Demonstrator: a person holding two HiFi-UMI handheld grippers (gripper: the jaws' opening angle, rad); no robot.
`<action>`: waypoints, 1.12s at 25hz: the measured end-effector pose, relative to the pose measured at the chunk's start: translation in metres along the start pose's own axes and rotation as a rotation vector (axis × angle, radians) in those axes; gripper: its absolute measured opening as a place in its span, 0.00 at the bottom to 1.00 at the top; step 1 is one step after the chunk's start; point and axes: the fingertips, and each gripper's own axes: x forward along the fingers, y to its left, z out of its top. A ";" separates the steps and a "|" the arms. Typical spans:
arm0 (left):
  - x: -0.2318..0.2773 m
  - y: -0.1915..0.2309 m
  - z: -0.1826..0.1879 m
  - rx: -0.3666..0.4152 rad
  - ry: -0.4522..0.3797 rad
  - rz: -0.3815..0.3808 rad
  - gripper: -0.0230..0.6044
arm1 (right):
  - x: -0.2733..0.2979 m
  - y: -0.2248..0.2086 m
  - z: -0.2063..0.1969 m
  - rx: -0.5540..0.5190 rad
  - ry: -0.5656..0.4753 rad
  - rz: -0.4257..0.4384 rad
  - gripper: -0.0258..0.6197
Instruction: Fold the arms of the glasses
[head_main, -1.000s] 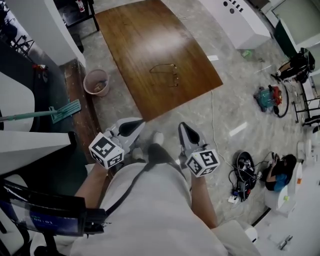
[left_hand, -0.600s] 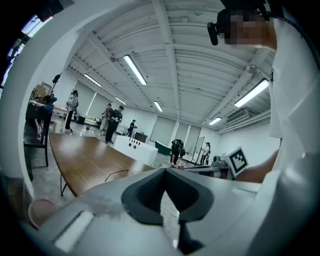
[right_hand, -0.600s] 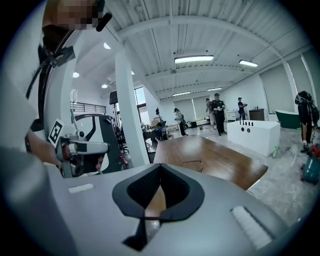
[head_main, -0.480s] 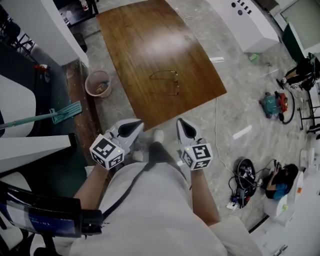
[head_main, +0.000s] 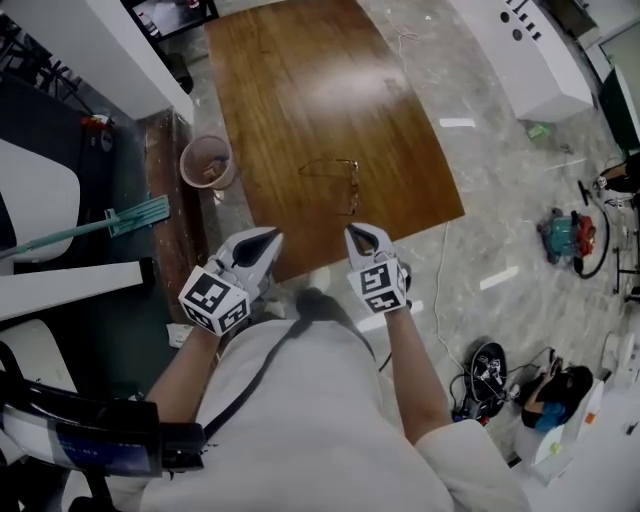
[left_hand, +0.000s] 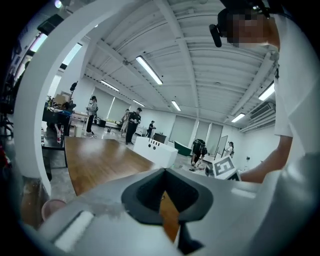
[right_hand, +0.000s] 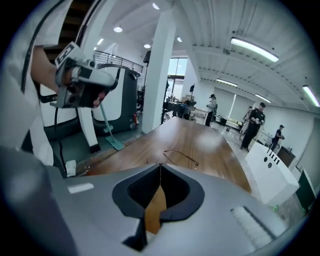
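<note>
Thin wire-framed glasses (head_main: 352, 188) lie with arms unfolded on the brown wooden table (head_main: 300, 90), near its front edge. The right gripper view shows the glasses (right_hand: 181, 156) a short way ahead on the table (right_hand: 210, 145). My left gripper (head_main: 268, 236) hovers at the table's near edge, left of the glasses, jaws shut and empty (left_hand: 164, 171). Just short of the glasses, my right gripper (head_main: 360, 232) also stands shut with nothing in it (right_hand: 160, 165). Neither gripper touches the glasses.
A pinkish bin (head_main: 205, 163) stands on the floor at the table's left edge, with a green mop (head_main: 130, 218) beside it. A white cabinet (head_main: 530, 55) stands to the right. Tools and cables (head_main: 570, 235) lie on the floor. People stand far behind.
Both grippers have come forward from over the floor to the table's near edge. The right one has rolled and dropped closer to the glasses. Both stay shut.
</note>
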 end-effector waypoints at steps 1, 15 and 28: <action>0.006 0.002 0.000 0.002 0.001 0.018 0.05 | 0.007 -0.002 -0.004 -0.028 0.009 0.019 0.06; 0.064 0.024 -0.005 0.032 0.052 0.149 0.05 | 0.052 -0.012 -0.034 -0.101 0.045 0.194 0.10; 0.073 0.036 -0.024 0.014 0.099 0.083 0.05 | 0.061 -0.006 -0.042 -0.059 0.096 0.148 0.14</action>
